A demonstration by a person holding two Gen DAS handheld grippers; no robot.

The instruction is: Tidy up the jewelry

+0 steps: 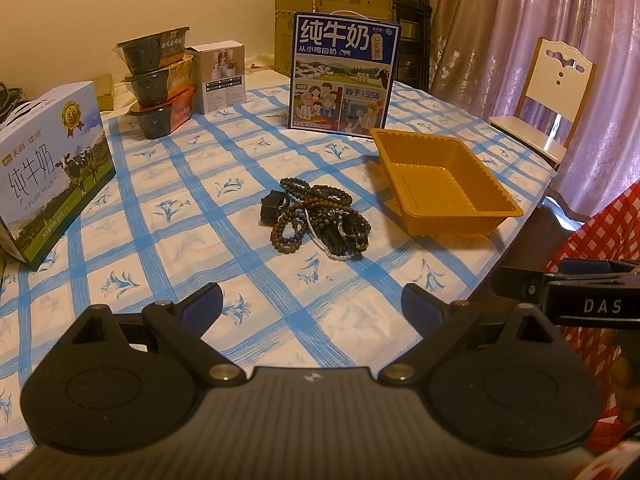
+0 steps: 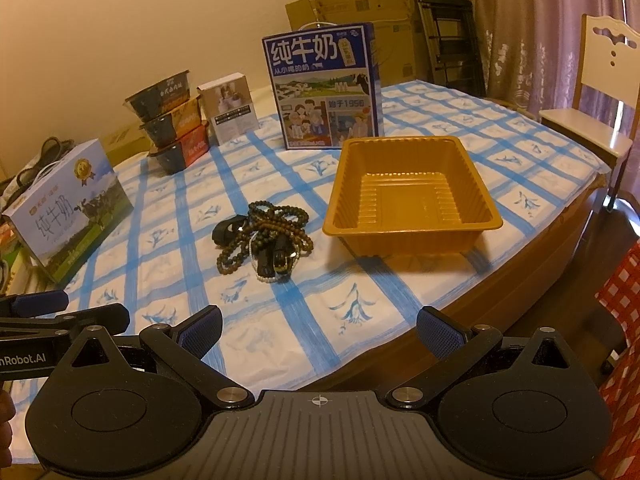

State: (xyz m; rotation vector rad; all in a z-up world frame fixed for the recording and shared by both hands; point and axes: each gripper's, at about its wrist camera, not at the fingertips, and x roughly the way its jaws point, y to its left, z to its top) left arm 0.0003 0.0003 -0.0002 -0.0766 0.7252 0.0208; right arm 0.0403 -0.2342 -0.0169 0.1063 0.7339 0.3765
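Left gripper: held low above the near part of the table, fingers spread wide, nothing between them; its side is seen at the left edge of the right wrist view.
Right gripper: held level over the near table edge, fingers likewise spread apart and empty; seen at the right edge of the left wrist view, lettered "DAS".
Jewelry pile: dark bead strings, a pale bead strand and a black watch are tangled in one heap on the checked tablecloth, ahead of both grippers and just left of the tray.
Orange tray: an open plastic tray, resting on the cloth apart from the pile.
Blue milk carton: stood upright behind the tray, printed "纯牛奶" and "始于1956".
White milk box: printed "纯牛奶" and "PURE MILK", with a "3.6" medal.
Left wrist view only: "PURE MILK" is legible.
Right wrist view only: "nRobot.AI" is read on the left gripper's side.
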